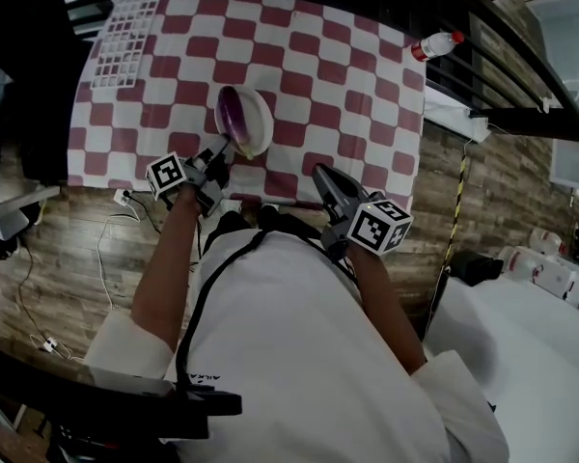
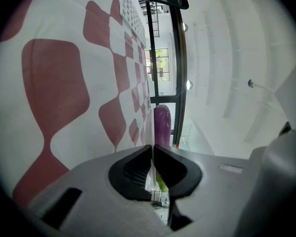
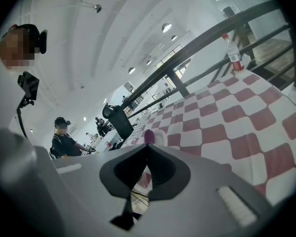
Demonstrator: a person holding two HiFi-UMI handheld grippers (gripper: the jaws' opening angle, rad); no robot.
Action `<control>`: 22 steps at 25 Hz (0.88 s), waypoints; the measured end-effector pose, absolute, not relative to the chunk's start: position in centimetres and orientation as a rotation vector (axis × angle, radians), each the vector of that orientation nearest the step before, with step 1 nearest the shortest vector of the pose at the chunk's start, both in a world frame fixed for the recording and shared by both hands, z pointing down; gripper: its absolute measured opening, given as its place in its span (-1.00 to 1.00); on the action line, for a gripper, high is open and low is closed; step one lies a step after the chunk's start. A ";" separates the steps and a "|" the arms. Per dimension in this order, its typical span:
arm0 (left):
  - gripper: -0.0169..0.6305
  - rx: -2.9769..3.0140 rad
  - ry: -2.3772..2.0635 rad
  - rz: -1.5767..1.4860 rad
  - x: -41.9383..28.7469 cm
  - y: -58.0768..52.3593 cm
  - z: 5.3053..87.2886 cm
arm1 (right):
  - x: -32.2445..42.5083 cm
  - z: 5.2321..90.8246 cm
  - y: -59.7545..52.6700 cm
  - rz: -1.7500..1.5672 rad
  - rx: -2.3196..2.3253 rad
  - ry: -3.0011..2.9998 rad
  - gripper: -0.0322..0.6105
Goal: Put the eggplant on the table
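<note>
A purple eggplant lies in a white plate that is tipped up on its edge over the red-and-white checked table. My left gripper is shut on the plate's near rim. In the left gripper view the thin white rim runs between the closed jaws of the left gripper, with the eggplant just past them. My right gripper hovers over the table's near edge, to the right of the plate, shut on nothing. The right gripper faces the eggplant and plate from a distance.
A white wire rack lies at the table's far left corner. A plastic bottle lies at the far right corner, by a black railing. Cables trail on the wood floor below the table's near edge. White boxes stand at right.
</note>
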State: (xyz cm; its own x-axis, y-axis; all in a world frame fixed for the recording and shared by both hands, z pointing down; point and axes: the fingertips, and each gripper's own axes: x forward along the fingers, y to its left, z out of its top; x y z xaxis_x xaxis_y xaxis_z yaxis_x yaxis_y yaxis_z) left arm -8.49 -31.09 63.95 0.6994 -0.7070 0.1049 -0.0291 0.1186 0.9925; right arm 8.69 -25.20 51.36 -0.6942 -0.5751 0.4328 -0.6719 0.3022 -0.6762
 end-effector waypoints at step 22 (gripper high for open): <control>-0.88 1.351 -0.679 -0.455 -8.5 -31.1 68.7 | 9.4 51.8 -25.2 1.347 1.266 -2.371 -0.88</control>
State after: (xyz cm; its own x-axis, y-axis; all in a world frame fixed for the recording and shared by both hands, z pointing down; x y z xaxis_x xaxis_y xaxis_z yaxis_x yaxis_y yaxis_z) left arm -8.49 -31.14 68.70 0.7296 -0.6594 0.1813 -0.0827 0.1780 0.9805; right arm 9.35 -25.18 51.79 -0.6378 -0.6008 0.4819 -0.7216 0.2474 -0.6466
